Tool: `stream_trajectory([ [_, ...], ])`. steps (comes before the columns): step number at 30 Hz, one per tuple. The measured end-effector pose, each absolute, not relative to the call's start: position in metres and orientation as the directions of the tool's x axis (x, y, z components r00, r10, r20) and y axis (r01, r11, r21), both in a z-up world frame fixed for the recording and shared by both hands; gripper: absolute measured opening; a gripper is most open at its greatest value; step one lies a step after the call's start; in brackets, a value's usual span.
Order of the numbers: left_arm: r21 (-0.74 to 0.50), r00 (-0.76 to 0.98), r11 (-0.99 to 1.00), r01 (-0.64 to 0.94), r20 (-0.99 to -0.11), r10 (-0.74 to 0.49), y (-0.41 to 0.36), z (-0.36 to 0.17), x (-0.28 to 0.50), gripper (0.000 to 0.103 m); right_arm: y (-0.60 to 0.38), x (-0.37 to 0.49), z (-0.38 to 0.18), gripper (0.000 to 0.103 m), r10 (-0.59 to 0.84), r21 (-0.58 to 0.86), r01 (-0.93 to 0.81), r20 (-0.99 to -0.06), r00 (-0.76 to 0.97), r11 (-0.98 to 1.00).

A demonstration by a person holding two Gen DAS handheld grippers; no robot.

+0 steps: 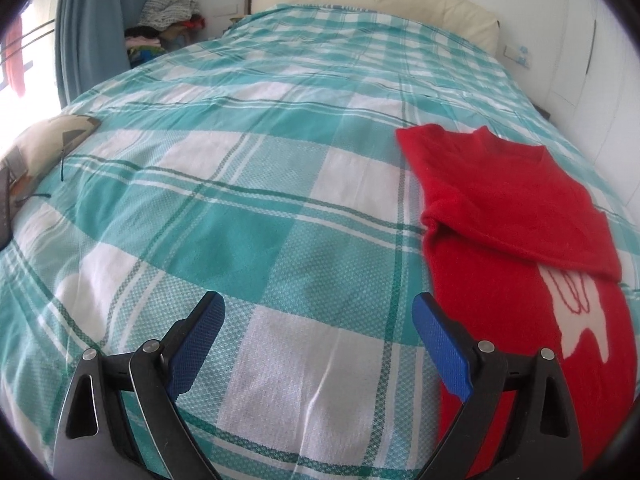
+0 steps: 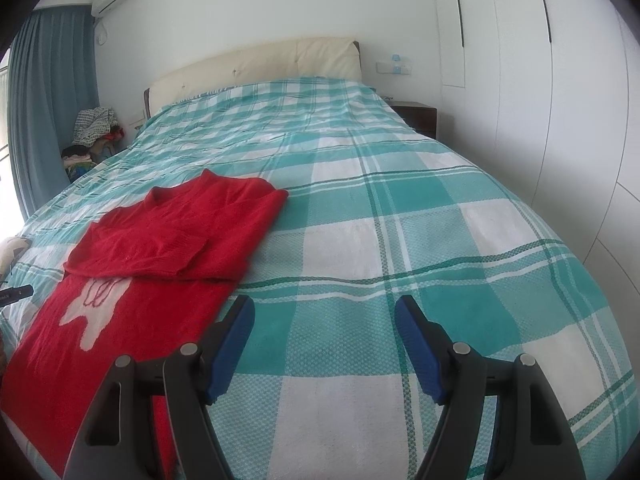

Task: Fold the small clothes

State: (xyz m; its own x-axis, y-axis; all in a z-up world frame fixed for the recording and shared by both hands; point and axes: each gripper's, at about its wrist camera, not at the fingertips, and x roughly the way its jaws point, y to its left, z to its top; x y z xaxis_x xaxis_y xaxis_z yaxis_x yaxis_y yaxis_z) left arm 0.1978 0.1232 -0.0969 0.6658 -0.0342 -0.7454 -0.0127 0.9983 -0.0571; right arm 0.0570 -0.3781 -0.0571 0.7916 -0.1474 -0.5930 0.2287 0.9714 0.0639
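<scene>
On checked bedspread [image 1: 248, 216], red sweater [image 1: 516, 208] — sleeves folded, both grippers [image 1: 318, 320] [image 2: 324, 320] spread.

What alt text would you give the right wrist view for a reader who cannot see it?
A red sweater with a white motif lies partly folded, sleeves across its chest, on a teal-and-white plaid bedspread. The right gripper hovers open and empty beside it, blue-padded fingers spread. A cream headboard and white wardrobe stand behind.
</scene>
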Motion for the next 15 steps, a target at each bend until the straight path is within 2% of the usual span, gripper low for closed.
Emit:
stream_trajectory([
  [15, -0.052, 0.648, 0.998, -0.024, -0.761, -0.024, 0.1238, -0.1003, 0.2005, 0.096, -0.3735, 0.0599, -0.0605, 0.072, -0.140, 0.052, 0.214, -0.603, 0.785, 0.975],
])
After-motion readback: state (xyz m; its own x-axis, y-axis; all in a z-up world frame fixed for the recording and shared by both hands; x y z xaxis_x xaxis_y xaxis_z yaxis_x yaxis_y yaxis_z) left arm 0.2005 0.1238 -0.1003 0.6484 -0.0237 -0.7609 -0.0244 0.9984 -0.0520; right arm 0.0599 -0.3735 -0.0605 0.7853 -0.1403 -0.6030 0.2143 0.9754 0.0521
